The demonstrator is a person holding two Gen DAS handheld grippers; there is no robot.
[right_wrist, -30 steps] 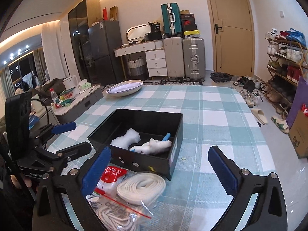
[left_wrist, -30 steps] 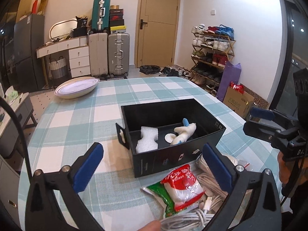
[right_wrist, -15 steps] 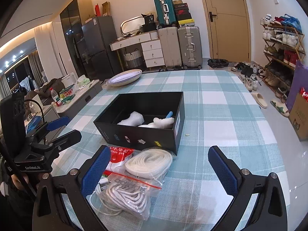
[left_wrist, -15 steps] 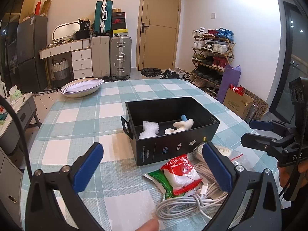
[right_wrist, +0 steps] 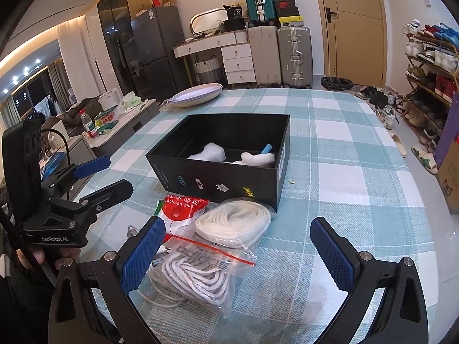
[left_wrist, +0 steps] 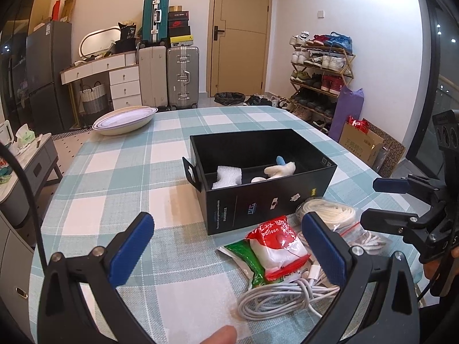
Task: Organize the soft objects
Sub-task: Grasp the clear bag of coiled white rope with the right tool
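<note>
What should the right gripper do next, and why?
Probably ease the right gripper forward and down over the bag of white cords. Its jaws stand wide open and empty, the bag lies just ahead of them on the table, outside the black box, which still has room. The left gripper is open too, nearer the balloon glue packet.

Matt black box (left_wrist: 266, 200) — woven tablecloth (left_wrist: 120, 172)

black box (right_wrist: 229, 185), bagged cords (right_wrist: 198, 275), checked tablecloth (right_wrist: 344, 189)
</note>
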